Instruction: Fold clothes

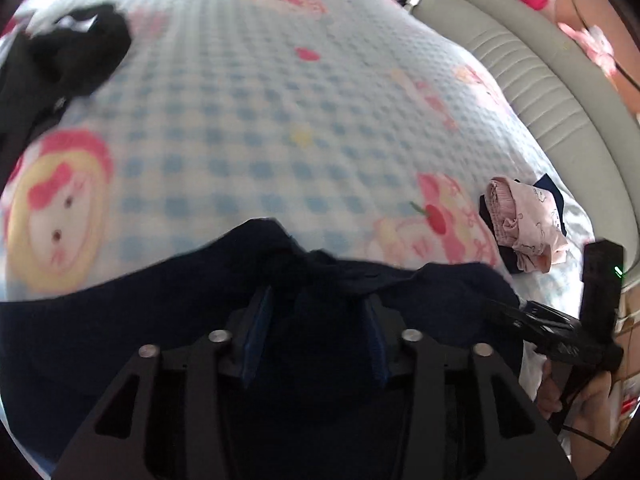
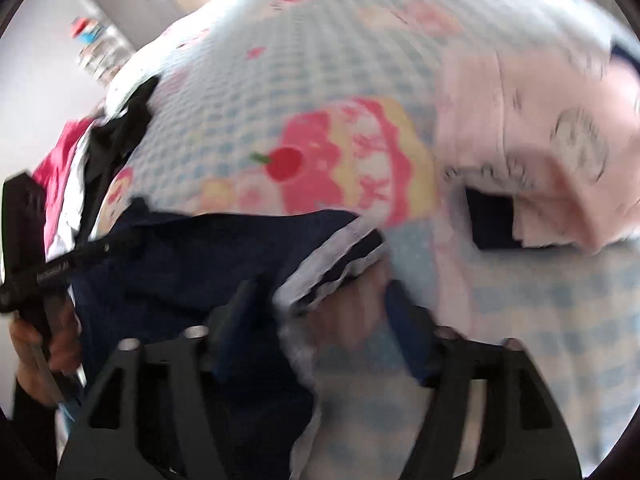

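Observation:
A navy garment lies bunched on the checked bedsheet. My left gripper hovers over it with its jaws apart; a ridge of the navy cloth rises between the fingertips, and the blue pads do not press on it. In the right wrist view the same navy garment shows a white-trimmed hem. That hem lies between the spread fingers of my right gripper, which stands open. The right gripper also shows at the garment's right end, and the left gripper at its left end.
A folded pink printed garment sits on a dark one to the right, large in the right wrist view. A heap of black clothes lies at the far left. A grey padded headboard borders the bed. A person's hand holds each handle.

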